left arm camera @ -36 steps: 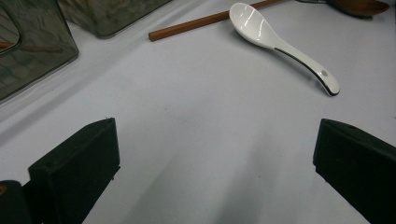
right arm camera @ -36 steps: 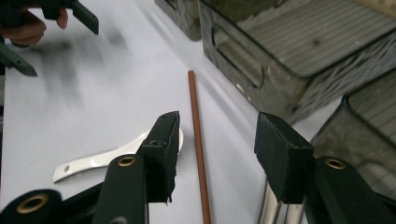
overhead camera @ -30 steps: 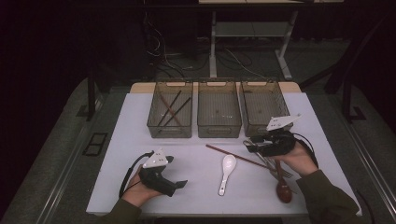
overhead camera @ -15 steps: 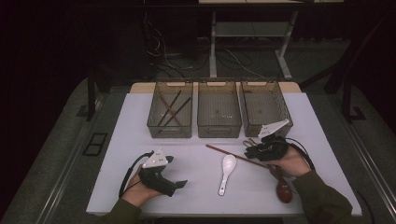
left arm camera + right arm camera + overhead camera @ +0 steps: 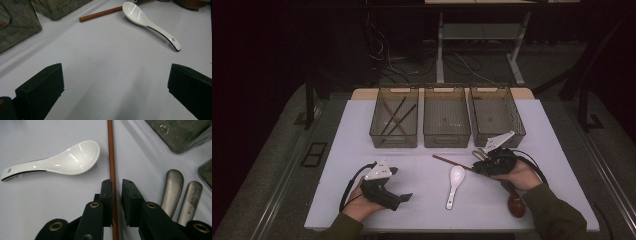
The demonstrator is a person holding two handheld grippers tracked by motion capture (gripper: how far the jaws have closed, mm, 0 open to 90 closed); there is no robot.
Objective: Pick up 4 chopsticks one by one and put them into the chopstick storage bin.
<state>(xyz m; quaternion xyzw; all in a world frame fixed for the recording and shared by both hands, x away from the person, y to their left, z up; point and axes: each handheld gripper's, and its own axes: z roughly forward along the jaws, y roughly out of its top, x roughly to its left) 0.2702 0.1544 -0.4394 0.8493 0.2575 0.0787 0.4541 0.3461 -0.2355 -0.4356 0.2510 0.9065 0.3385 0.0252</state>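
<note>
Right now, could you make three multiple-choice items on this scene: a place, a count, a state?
1. Where is the white spoon? A in a bin; B on the table; C in a claw.
2. How many clear bins are there? A two; B four; C three.
3. How is the left claw? A open, empty; B shut on the spoon; C shut on a stick.
Key: 1 B, it lies on the white top; 2 C, three side by side; 3 A, its jaws are wide apart over bare table.
</note>
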